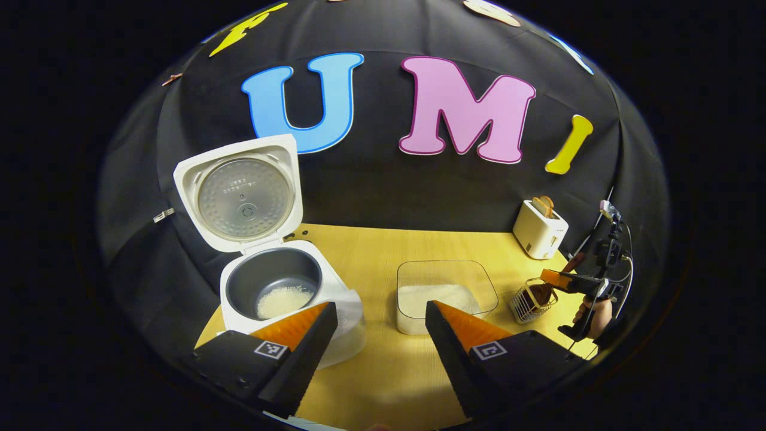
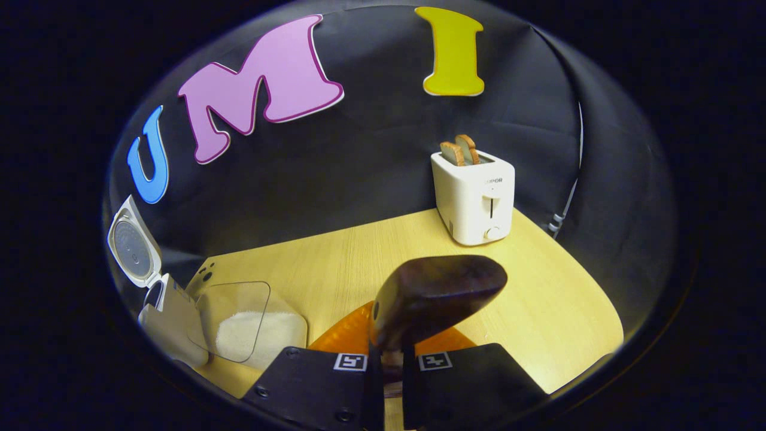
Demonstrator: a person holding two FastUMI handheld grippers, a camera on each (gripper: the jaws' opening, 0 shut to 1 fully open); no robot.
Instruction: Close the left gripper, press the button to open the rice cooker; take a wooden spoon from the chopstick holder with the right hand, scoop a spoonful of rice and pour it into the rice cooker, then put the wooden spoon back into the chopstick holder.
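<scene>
- The left gripper (image 1: 377,314) hung above the table (image 1: 383,371) with its jaws spread wide and nothing between them.
- Beyond its left finger stood the cooker (image 1: 281,293), lid (image 1: 242,194) swung up and back; a small heap of rice (image 1: 284,299) lay at the bottom of the dark pot.
- Just past its right finger sat the clear box (image 1: 446,293), white rice spread across its floor.
- Further right of that finger, near the table's edge, stood the wire holder (image 1: 529,302), with a dark spoon bowl showing at its top.
- Right beside the holder, in the left gripper view, was the right gripper (image 1: 562,278), orange fingers reaching towards the holder, a hand (image 1: 592,314) gripping it from below.
- In the right gripper view, the right gripper (image 2: 388,359) had its fingers drawn close together, pinched on the handle of the spoon (image 2: 437,293); the dark bowl stood up directly ahead of the fingertips.
- To the left of those fingers lay the box (image 2: 239,326), and beyond it the cooker (image 2: 164,311) with its raised lid (image 2: 133,245).
- Ahead and slightly right, well apart from the fingers, stood the toaster (image 2: 476,194) with two slices poking out.
</scene>
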